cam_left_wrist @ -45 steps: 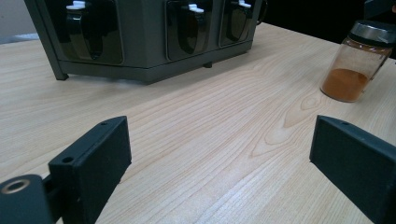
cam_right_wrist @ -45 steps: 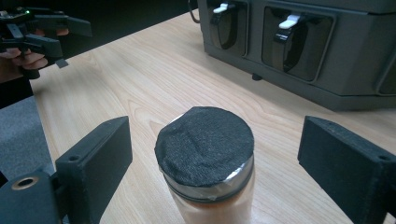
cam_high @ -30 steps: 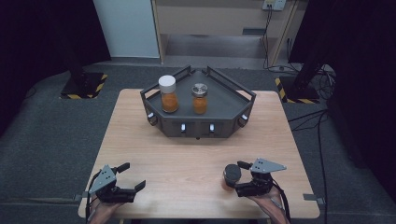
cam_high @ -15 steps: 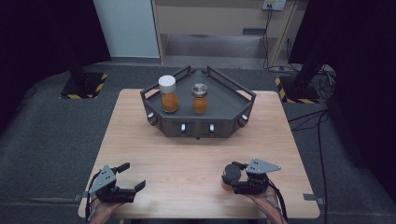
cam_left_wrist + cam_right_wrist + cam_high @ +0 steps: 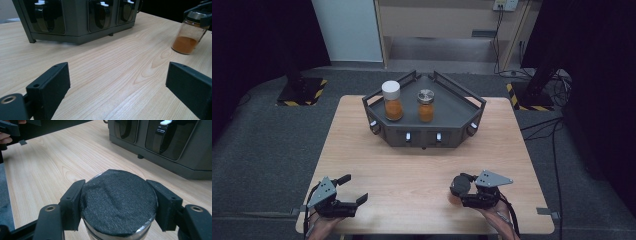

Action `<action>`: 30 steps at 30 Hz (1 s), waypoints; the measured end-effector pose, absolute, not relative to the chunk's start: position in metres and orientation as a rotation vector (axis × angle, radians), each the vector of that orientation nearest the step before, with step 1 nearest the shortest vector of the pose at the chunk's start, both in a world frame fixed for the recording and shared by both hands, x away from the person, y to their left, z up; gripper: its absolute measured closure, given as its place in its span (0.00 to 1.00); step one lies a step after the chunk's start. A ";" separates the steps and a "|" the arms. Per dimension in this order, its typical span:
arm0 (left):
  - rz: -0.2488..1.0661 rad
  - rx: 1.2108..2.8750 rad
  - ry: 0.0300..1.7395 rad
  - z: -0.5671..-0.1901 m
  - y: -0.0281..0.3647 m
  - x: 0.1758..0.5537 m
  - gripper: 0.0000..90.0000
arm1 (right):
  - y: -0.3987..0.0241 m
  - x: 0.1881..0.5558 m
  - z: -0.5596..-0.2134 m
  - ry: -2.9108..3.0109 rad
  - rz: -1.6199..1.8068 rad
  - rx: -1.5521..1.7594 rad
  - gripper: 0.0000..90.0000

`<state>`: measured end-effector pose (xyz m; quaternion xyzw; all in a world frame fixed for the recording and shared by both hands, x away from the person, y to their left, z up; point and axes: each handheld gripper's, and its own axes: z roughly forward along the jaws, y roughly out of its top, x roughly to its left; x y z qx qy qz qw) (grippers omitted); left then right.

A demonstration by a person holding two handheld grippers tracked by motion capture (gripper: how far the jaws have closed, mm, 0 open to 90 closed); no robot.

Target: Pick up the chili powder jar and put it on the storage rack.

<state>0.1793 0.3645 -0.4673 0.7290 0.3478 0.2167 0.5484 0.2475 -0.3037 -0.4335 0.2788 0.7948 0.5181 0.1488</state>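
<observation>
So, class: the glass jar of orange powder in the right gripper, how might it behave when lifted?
The jar looks rigid glass, so probably breakable if dropped. Powder fills only its bottom, so it is likely light and steady. The right gripper clamps the dark lid, which might slip or loosen.

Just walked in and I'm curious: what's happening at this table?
A person holds a hand-held gripper in each hand at a wooden table. The right hand-held gripper has just closed on the dark lid of a jar of orange powder, which stands on the table. The left hand-held gripper rests open, holding nothing. Two similar jars stand on a dark rack farther back.
</observation>
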 end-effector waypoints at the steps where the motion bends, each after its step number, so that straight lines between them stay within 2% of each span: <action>1: 0.513 1.728 0.823 -0.467 0.364 0.179 0.05 | -0.304 0.248 -0.433 2.287 1.491 0.804 0.39; 30: 0.512 1.728 0.828 -0.467 0.364 0.180 0.05 | -0.290 0.267 -0.397 2.269 1.498 0.790 0.39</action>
